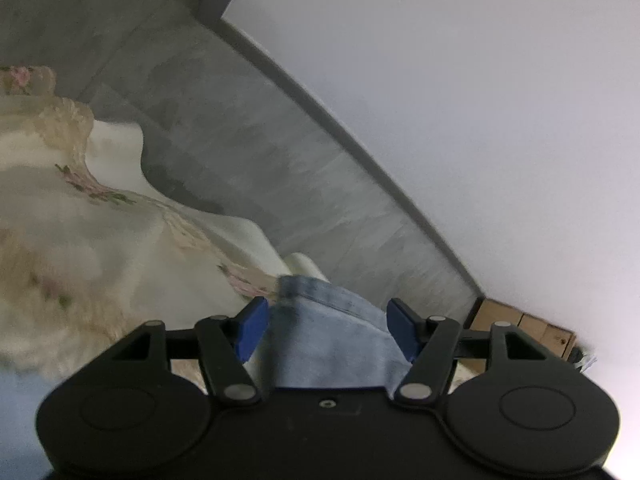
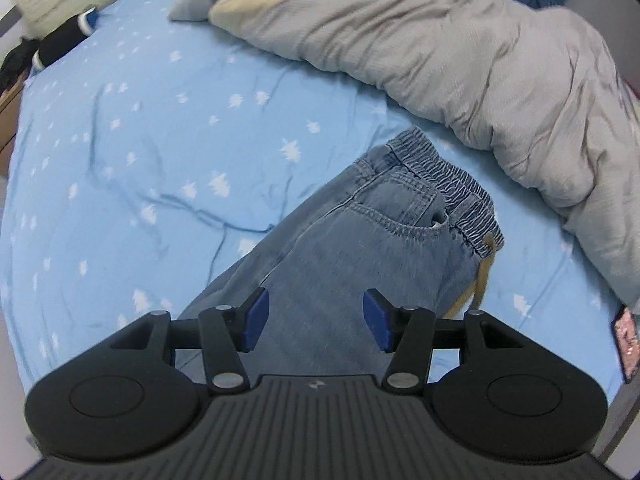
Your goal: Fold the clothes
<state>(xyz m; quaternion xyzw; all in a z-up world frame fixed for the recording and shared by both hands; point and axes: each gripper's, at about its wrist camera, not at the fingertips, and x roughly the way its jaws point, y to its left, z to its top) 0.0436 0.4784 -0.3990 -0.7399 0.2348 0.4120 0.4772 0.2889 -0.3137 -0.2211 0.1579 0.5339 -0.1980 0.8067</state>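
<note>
Jeans (image 2: 348, 240) lie on a star-printed blue bed (image 2: 120, 140) beside a grey duvet (image 2: 480, 60); the left hand-held gripper (image 1: 328, 330) and right hand-held gripper (image 2: 316, 320) both gape released. No readable writing.

Grey duvet (image 2: 460, 52) crowds right side; blue sheet (image 2: 140, 120) open leftward

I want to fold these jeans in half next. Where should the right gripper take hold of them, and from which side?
Grip the elastic waistband of the jeans, coming along the leg. It lies flat on the blue sheet, a thick gathered edge clear of the grey duvet. The right gripper is open above the denim.
</note>
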